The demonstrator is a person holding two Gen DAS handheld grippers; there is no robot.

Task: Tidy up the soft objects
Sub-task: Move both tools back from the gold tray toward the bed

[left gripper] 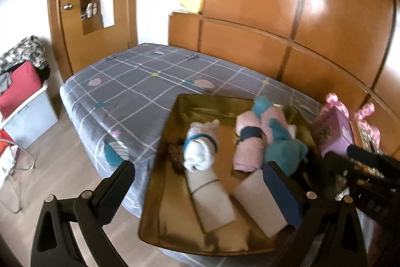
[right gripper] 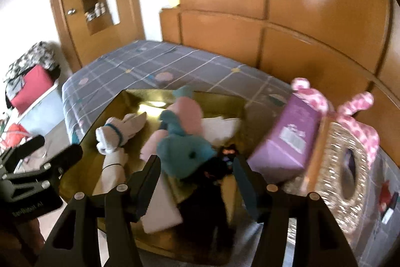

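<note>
- Gold tray (left gripper: 160, 182) on grey checked bed (left gripper: 130, 81); holds rolled soft items side by side, likely sorted: white roll (left gripper: 200, 149), pink roll (left gripper: 246, 149), teal plush (right gripper: 185, 152)
- Left gripper (left gripper: 200, 182): jaws wide apart, empty, above tray
- Right gripper (right gripper: 196, 182): jaws apart, flanking dark item (right gripper: 212, 174); contact unclear
- Purple box (right gripper: 287, 139) beside tray, outside it

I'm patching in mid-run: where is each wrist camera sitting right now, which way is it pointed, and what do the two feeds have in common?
Left wrist: above the bed's near left edge, looking across the gold tray at the white sock roll; own open left gripper shows, the other gripper at right.
Right wrist: further right, over the teal plush; open right gripper frames it.
Shared: tray, rolls, purple box, wardrobe.
</note>
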